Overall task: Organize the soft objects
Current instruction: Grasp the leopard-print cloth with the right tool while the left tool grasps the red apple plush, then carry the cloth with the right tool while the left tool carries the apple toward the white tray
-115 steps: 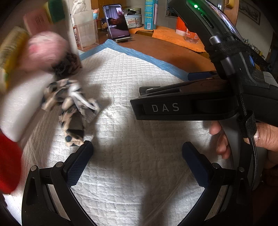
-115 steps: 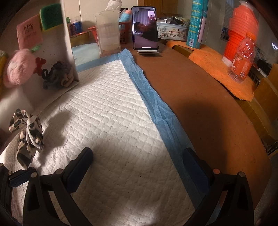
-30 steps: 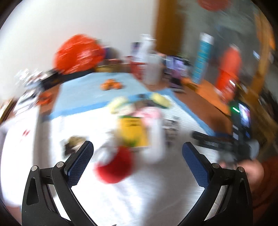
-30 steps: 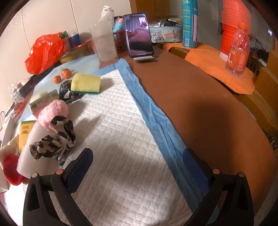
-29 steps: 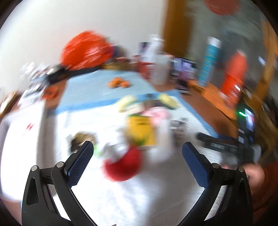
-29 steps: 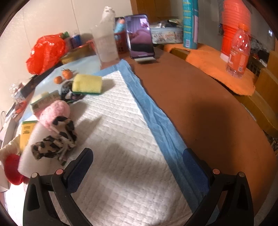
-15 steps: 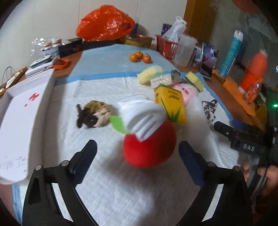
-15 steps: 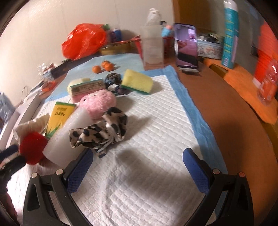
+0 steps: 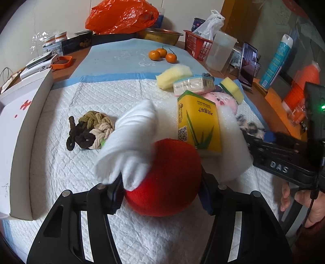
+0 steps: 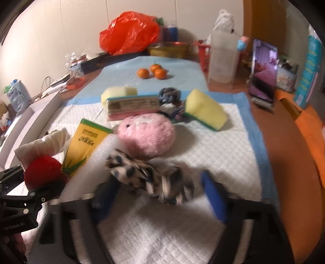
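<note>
My left gripper (image 9: 161,189) is shut on a red soft ball (image 9: 166,178) on the white quilted pad (image 9: 81,166); a folded white cloth (image 9: 132,142) lies against the ball. A braided brown knot toy (image 9: 89,130) lies to the left, a yellow tissue pack (image 9: 198,123) on white foam (image 9: 231,154) behind. My right gripper (image 10: 160,193) straddles a black-and-white spotted scrunchie (image 10: 148,176), jaws partly closed around it, blurred. A pink plush (image 10: 146,136) and yellow sponges (image 10: 205,110) lie beyond it.
A white box lid (image 9: 18,126) runs along the pad's left edge. Three oranges (image 9: 162,54), a red basket (image 9: 197,47), a clear container (image 9: 219,52), a phone on a stand (image 10: 263,75) and an orange plastic bag (image 9: 121,16) stand at the back.
My left gripper moved forward and closed on the red ball. My right gripper moved in over the spotted scrunchie and its jaws narrowed.
</note>
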Available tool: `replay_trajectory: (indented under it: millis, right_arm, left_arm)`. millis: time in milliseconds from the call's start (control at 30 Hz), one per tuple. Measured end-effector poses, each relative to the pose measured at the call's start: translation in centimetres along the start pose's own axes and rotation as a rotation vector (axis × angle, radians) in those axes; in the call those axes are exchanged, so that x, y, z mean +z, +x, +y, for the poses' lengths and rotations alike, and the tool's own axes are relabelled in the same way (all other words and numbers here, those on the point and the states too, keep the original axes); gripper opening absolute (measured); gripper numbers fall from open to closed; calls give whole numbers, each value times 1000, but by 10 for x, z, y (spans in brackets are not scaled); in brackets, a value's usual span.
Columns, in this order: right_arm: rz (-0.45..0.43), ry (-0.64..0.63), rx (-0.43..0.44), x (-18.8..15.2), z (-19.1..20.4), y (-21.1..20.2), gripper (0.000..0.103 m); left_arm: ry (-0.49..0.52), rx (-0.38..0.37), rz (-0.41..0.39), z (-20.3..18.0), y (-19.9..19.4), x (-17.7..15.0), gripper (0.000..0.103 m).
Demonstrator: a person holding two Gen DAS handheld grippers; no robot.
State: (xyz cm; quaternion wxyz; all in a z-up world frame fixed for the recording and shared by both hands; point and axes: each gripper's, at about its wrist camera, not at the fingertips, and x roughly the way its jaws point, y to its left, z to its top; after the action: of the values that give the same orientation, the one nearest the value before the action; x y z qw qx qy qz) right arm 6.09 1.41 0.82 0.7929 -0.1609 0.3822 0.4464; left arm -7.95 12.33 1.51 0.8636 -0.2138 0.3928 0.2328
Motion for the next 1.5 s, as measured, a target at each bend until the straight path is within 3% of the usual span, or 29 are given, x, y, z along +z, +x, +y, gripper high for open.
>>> replay_trajectory:
  millis: [200,333,533,933,1500]
  right_arm:
    - [-15,55,53,-7,-7,-8,42]
    - [-39,72,61,-7,-6,-21,40]
    - [-128,35,99,1,14,-47,39]
    - [-182,-44,217,6,56,-64,39]
    - [-299,-79,271,25,83,-97,39]
  left_arm:
    - [-33,12,-10,6,-10,-5,59]
    - [-56,31,-45,12,-28,-8,59]
    - [-79,60,-116,22,-55,-4,59]
    - [-105,131,-189,35,-87,-3,59]
    - [-90,242,-331,47,-150,20,59]
